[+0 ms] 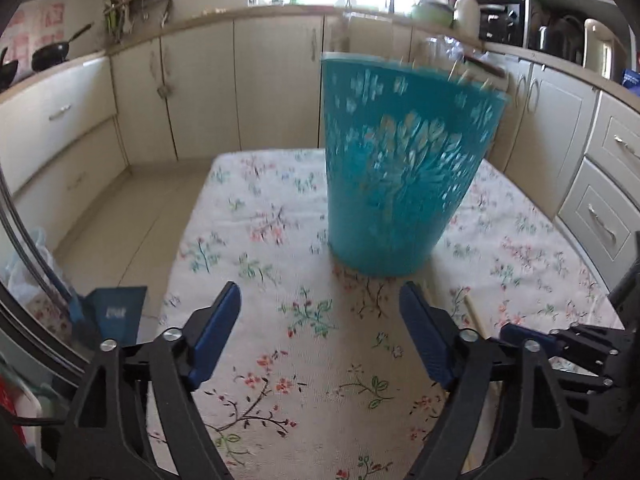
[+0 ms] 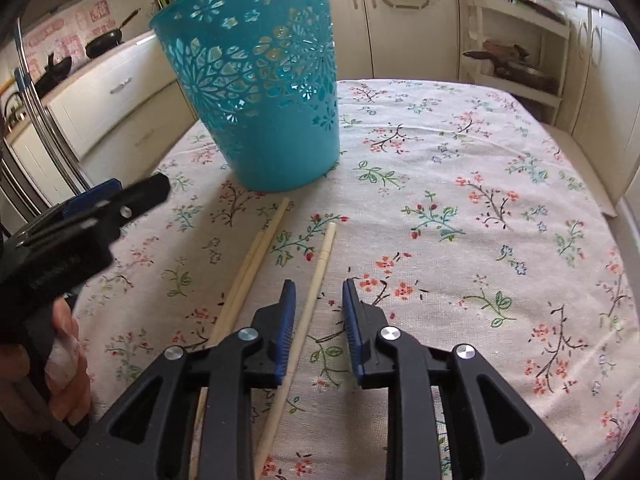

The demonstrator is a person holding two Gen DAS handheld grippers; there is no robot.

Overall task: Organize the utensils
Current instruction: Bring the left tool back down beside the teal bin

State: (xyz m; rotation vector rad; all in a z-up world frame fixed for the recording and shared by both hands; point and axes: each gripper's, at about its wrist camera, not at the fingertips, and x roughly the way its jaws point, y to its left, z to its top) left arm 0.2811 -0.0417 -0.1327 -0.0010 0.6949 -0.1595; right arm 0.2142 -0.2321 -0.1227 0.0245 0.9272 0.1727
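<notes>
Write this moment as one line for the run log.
left hand-held gripper: open, empty | right hand-held gripper: open over chopsticks | basket: upright on tablecloth

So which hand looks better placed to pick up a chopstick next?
The right. Its open gripper is low over the table with a chopstick running between its fingers. The left gripper, also open, faces the basket with only cloth between its fingers.

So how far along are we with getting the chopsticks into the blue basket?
Some stick tips already show above the teal basket rim in the left wrist view. Nothing is in hand: the left gripper and right gripper are both open. Three chopsticks still lie on the tablecloth; the right jaws straddle one.
</notes>
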